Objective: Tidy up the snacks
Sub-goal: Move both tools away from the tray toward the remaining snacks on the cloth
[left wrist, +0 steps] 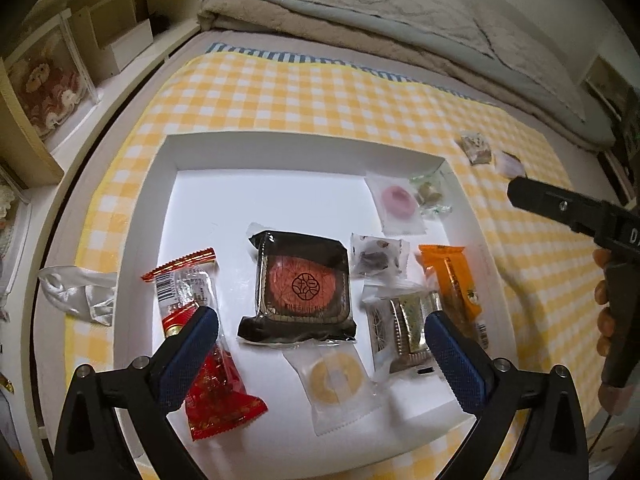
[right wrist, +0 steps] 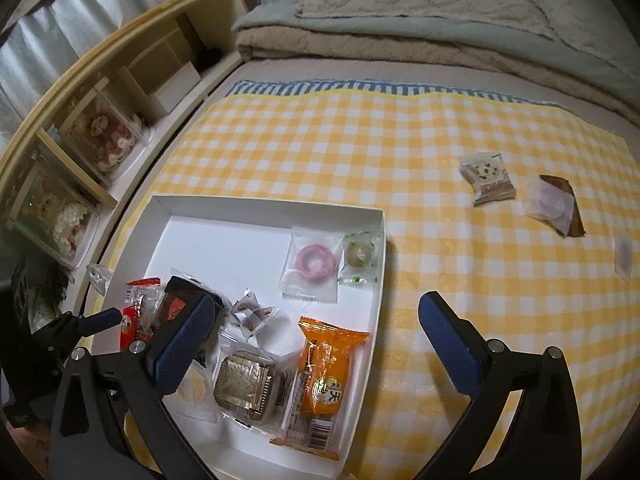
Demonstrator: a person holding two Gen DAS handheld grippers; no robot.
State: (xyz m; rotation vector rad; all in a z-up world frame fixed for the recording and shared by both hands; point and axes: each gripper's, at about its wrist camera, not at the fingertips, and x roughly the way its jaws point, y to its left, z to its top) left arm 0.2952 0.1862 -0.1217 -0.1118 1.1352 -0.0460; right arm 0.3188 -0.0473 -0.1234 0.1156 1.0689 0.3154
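Over the white box (left wrist: 144, 216), left gripper (left wrist: 322, 330) and right gripper (right wrist: 316, 322) gaped wide, empty. Snacks lay inside; cookie packet (right wrist: 487, 183), possibly wrapped cake (right wrist: 554, 206) at 2 o'clock on checked cloth (right wrist: 400, 152).

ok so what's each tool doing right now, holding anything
Left tool: open, holding nothing, above the white box of snacks.
Right tool: open, holding nothing, over the box's right wall.
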